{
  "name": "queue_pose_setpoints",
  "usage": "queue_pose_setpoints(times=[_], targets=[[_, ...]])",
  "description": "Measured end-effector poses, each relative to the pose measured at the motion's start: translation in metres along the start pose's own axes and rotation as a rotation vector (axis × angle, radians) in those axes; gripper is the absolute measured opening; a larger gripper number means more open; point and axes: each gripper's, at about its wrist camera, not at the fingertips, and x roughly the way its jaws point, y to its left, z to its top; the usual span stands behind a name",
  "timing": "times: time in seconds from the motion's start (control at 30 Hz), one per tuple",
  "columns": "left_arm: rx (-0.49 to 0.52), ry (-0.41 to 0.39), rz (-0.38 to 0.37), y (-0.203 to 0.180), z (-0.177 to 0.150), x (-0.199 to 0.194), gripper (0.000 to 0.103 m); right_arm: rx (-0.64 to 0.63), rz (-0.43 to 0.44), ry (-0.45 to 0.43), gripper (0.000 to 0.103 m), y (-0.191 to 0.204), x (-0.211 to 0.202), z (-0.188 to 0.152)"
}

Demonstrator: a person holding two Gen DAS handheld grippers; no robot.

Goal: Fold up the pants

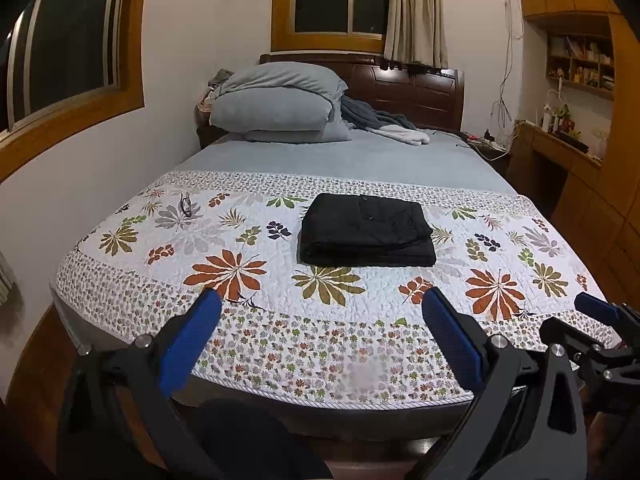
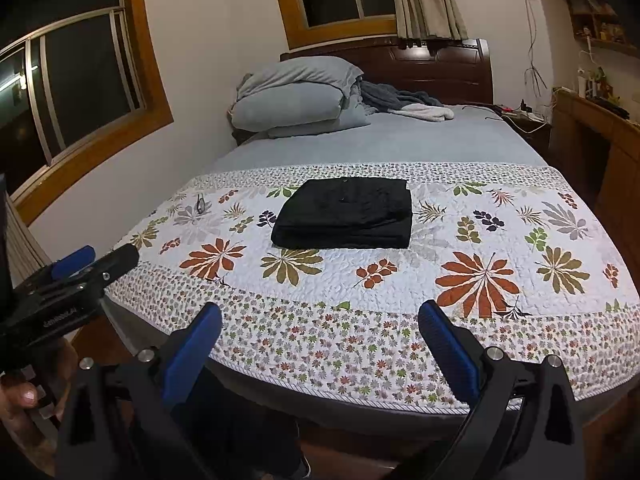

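Observation:
The black pants (image 1: 366,230) lie folded into a compact rectangle on the floral quilt (image 1: 240,320), near the middle of the bed; they also show in the right wrist view (image 2: 344,214). My left gripper (image 1: 320,304) is open and empty, held back at the foot of the bed, well short of the pants. My right gripper (image 2: 320,316) is open and empty too, beside the left one at the foot edge. The right gripper's blue fingertips (image 1: 596,308) show at the right of the left wrist view. The left gripper's fingers (image 2: 74,258) show at the left of the right wrist view.
A pair of glasses (image 1: 186,204) lies on the quilt, left of the pants. Grey pillows (image 1: 276,100) and a crumpled blanket (image 1: 380,120) sit by the wooden headboard. A wall with windows runs along the left. A wooden desk and shelves (image 1: 576,92) stand at right.

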Motion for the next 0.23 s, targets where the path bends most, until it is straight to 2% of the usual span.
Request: queue_pose_setpoints(times=[0.23], targets=[[-0.007, 0.01, 0.001, 0.0018, -0.0002, -0.0004, 0.1, -0.005, 0.0, -0.006, 0.099, 0.0008, -0.0014, 0.0016]])
